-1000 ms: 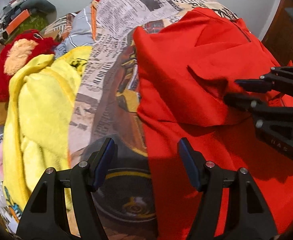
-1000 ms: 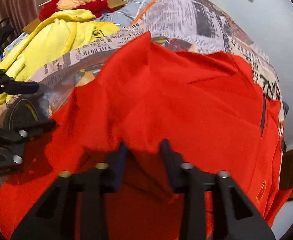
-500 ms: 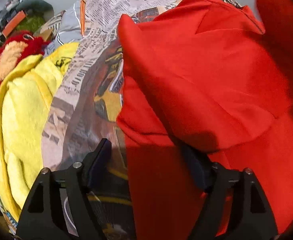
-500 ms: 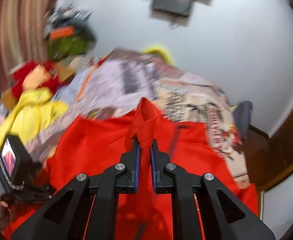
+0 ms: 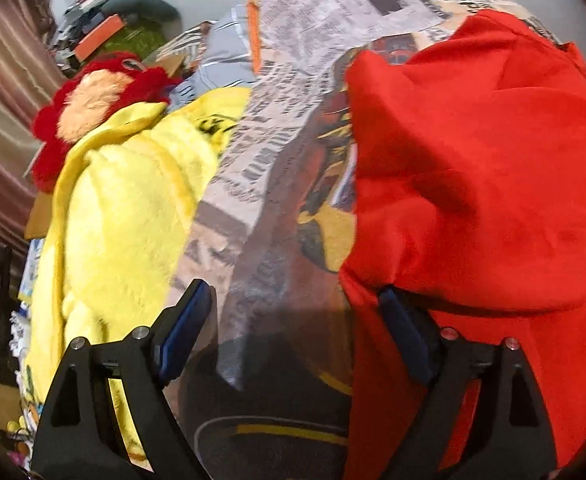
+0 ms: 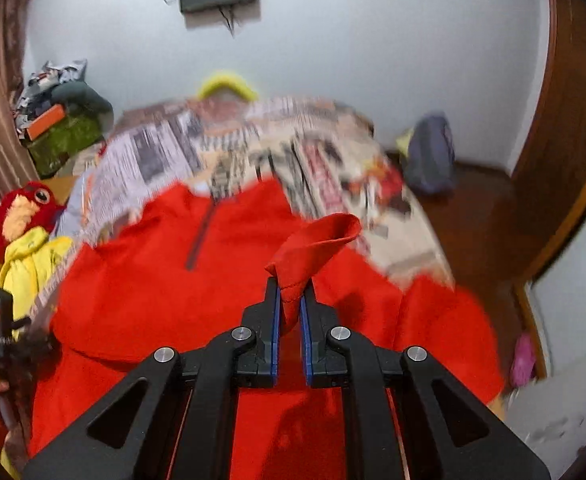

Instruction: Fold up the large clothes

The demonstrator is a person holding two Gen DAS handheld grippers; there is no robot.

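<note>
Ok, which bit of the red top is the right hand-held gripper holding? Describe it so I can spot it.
On the newsprint bedspread lies the red top, its dark zip toward the wall. The right hand-held gripper pinches a stitched edge, the only part lifted off the bed, curling like a cuff.

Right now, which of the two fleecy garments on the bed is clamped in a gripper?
The red zip-neck fleece: the right gripper pinches its edge. The yellow fleece lies untouched.
</note>
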